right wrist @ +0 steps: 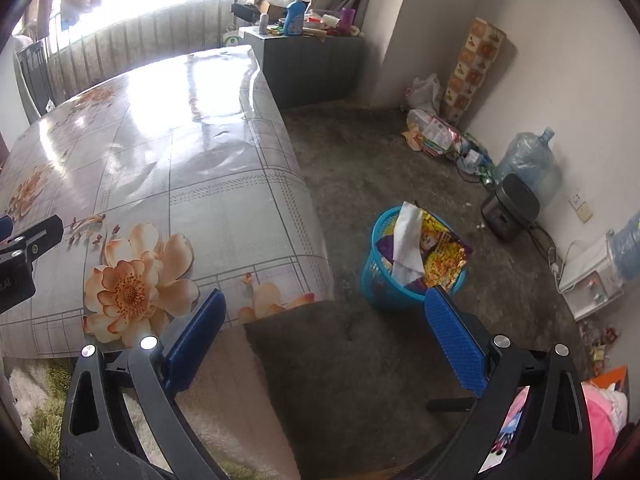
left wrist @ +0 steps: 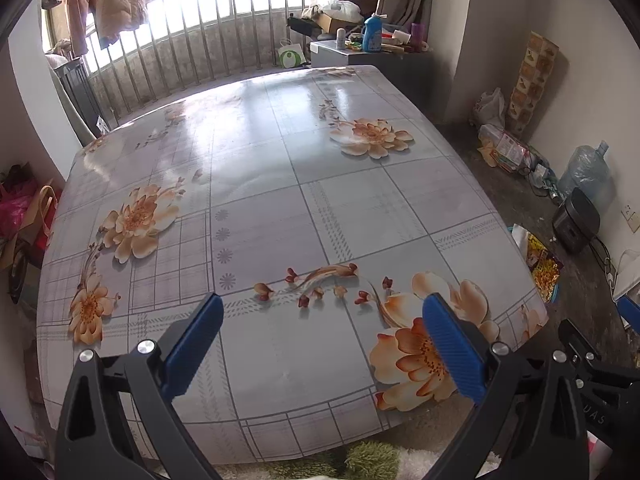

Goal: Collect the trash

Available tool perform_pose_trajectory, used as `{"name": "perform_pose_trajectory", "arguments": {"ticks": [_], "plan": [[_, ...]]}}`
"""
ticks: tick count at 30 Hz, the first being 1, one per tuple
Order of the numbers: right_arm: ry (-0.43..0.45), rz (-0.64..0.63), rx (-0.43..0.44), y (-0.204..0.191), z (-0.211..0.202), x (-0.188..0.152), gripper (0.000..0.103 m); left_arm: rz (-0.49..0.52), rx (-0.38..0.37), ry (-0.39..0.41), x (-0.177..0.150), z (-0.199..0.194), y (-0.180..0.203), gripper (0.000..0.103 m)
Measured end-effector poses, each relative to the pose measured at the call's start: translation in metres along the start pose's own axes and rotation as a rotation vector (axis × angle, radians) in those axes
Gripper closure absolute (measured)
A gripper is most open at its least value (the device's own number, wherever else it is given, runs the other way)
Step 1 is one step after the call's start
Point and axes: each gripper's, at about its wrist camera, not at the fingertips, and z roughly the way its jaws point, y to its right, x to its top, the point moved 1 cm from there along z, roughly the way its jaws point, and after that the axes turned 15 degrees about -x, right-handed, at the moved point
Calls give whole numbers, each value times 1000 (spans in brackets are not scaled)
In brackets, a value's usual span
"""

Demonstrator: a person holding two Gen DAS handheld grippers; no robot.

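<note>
A blue plastic basket [right wrist: 378,286] stands on the floor right of the table. It holds a yellow snack wrapper [right wrist: 442,254] and a white tissue [right wrist: 408,240]. The wrapper also shows past the table's right edge in the left wrist view [left wrist: 542,266]. My left gripper [left wrist: 322,308] is open and empty, low over the table's near part. My right gripper [right wrist: 326,304] is open and empty, above the floor off the table's near right corner, with the basket just beyond its right finger. The table [left wrist: 280,168] has a floral grey cloth with nothing lying on it.
A dark cabinet [right wrist: 312,64] with bottles stands behind the table. Bags [right wrist: 434,128], a water jug [right wrist: 532,162], a rice cooker [right wrist: 510,206] and a dispenser [right wrist: 596,280] line the right wall. A green-white rug [right wrist: 40,412] lies at the near side.
</note>
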Motion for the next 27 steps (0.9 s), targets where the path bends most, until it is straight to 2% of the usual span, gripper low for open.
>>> {"name": "perform_pose_trajectory", "arguments": {"ticks": [27], "plan": [[-8,17,4,-5,0,0,8,10,-3,-30,-3,4,2,5]]}}
